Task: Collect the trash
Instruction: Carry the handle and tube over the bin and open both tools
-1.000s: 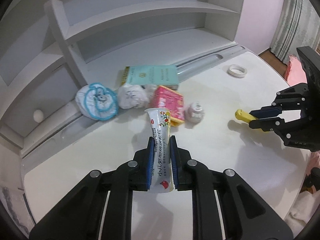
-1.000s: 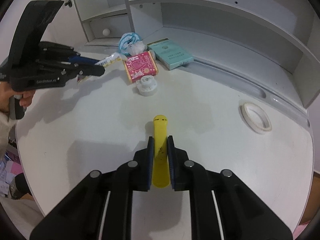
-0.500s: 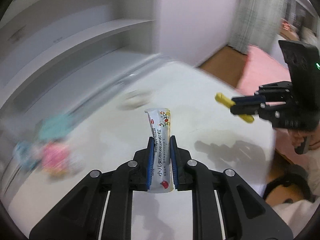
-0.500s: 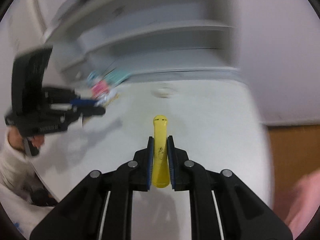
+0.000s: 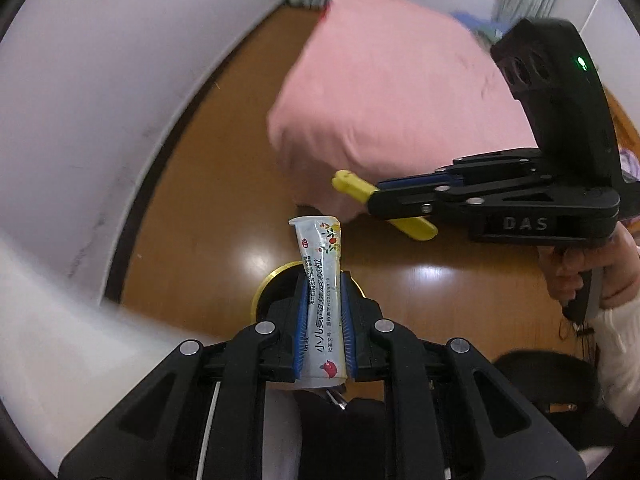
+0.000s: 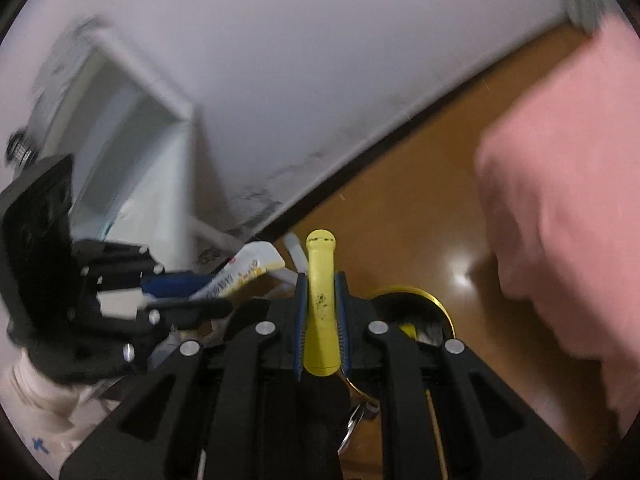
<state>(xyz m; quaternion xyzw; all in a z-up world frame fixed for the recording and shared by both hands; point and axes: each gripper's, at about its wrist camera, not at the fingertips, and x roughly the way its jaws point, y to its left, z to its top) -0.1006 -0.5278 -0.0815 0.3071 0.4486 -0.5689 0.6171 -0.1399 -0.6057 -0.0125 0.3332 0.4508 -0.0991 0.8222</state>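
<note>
Two pieces of trash are in the air above a glossy brown wooden floor [image 5: 208, 184], each clamped in its own tool. The left hand-held gripper [image 5: 323, 312] is clenched on a white printed plastic sachet [image 5: 322, 280] with red and black lettering and a small fruit picture; the sachet stands upright between the blue pads, its sealed top well clear of the fingertips. The right hand-held gripper [image 6: 322, 316] is clenched on a yellow plastic stick-shaped piece [image 6: 320, 300] with dark specks, rounded end pointing forward. In the left wrist view that right gripper comes in from the right edge, held by a hand [image 5: 580, 272] in a white sleeve, the yellow piece jutting out past its jaws. Under both tools, partly hidden behind the fingers, sits a round dark bin with a gold rim [image 6: 434, 302] on the floor. A blurred pink fabric mass [image 5: 392, 96] lies beyond it. A white wall [image 6: 320, 80] with a dark baseboard borders the floor.
</note>
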